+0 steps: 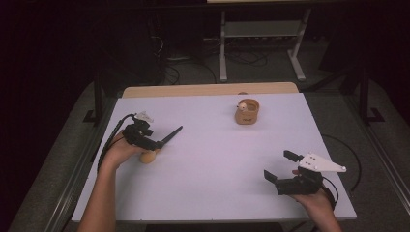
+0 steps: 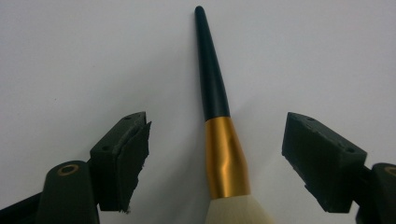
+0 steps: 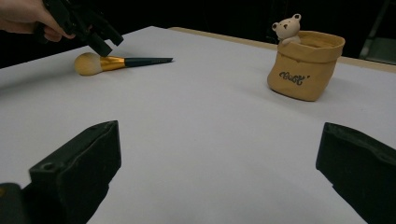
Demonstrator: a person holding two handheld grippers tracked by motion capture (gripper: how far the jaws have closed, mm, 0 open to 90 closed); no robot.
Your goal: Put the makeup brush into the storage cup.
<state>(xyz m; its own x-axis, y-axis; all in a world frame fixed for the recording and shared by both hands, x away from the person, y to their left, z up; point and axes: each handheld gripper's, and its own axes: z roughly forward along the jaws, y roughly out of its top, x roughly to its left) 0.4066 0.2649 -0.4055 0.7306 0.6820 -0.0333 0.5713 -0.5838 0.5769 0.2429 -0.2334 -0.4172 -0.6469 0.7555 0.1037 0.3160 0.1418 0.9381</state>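
A makeup brush (image 1: 170, 135) lies flat on the white table (image 1: 212, 164) at the left. It has a dark tapered handle, a gold ferrule (image 2: 225, 156) and a pale fluffy head. My left gripper (image 1: 153, 144) hovers over the ferrule with its jaws open. One jaw stands on each side of the brush (image 2: 212, 79) and neither pad touches it. From the right gripper view the brush (image 3: 116, 62) rests under the left gripper (image 3: 100, 39). My right gripper (image 1: 279, 165) is open and empty near the front right of the table, its jaws (image 3: 219, 135) wide apart.
A tan fabric pouch (image 1: 246, 115) with a small bear figure (image 3: 287, 28) poking from its top stands upright at the back right of the table. A wooden strip (image 1: 208, 90) runs along the far edge. Beyond it are desk legs and cables on the floor.
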